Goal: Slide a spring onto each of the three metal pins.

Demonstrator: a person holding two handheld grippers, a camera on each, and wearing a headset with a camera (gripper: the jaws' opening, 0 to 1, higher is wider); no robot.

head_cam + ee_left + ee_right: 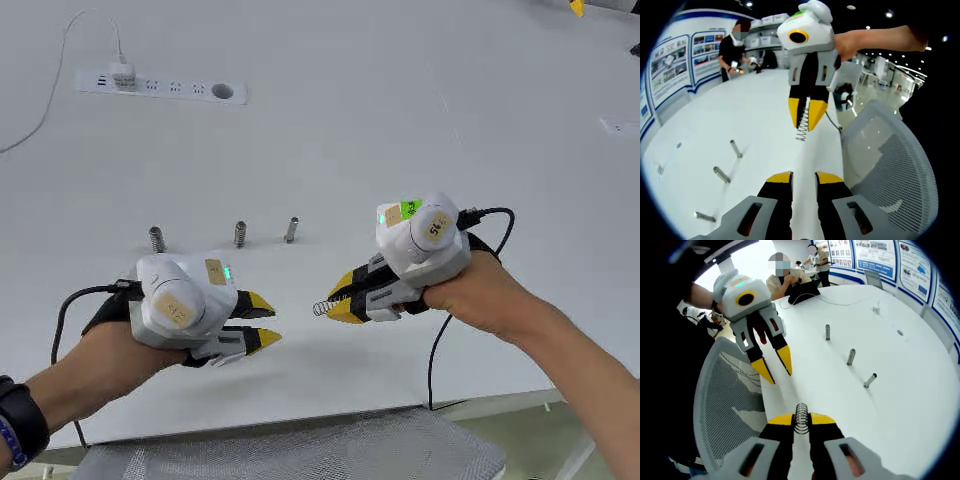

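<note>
Two pins sprung, one bare

Right gripper point(335, 305) pinches a spring point(322, 308), jaws narrow (the part between them is hidden). Left gripper point(268, 322) hangs beside it, jaws apart, empty. Beyond, in a row: left pin point(157, 239) and middle pin point(240, 234) carry one each, right pin point(291, 230) is bare. Table point(400, 120) lies open around them, its near edge close below the grippers.
</note>
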